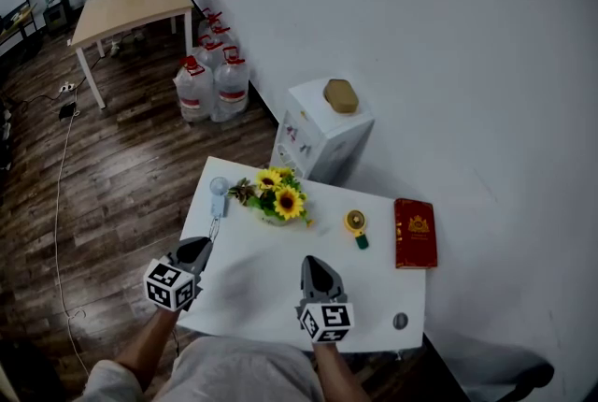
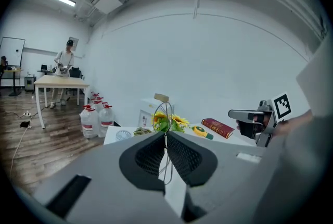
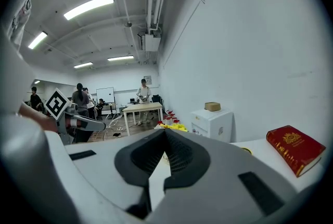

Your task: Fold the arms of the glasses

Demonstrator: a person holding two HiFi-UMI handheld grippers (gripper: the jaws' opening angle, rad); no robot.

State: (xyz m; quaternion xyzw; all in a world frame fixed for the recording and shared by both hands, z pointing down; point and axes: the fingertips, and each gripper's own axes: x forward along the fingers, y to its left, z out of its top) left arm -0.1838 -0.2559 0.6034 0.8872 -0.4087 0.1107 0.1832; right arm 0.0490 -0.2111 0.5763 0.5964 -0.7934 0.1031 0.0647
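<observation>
The left gripper's [image 2: 165,133] dark ribbed pads are pinching the thin metal wire frame of the glasses [image 2: 163,117], holding them over the smooth white table [image 1: 271,283]. One rounded lens rim is standing up past the tips. The right gripper's [image 3: 165,132] matching pads are pressing together on nothing.

Left claw [image 1: 204,244] and right claw [image 1: 311,262] hover above white table [image 1: 262,279].

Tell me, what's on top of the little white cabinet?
One tan boxy lump sits on the white cabinet. The cabinet top beneath it is covered, so unseen.
</observation>
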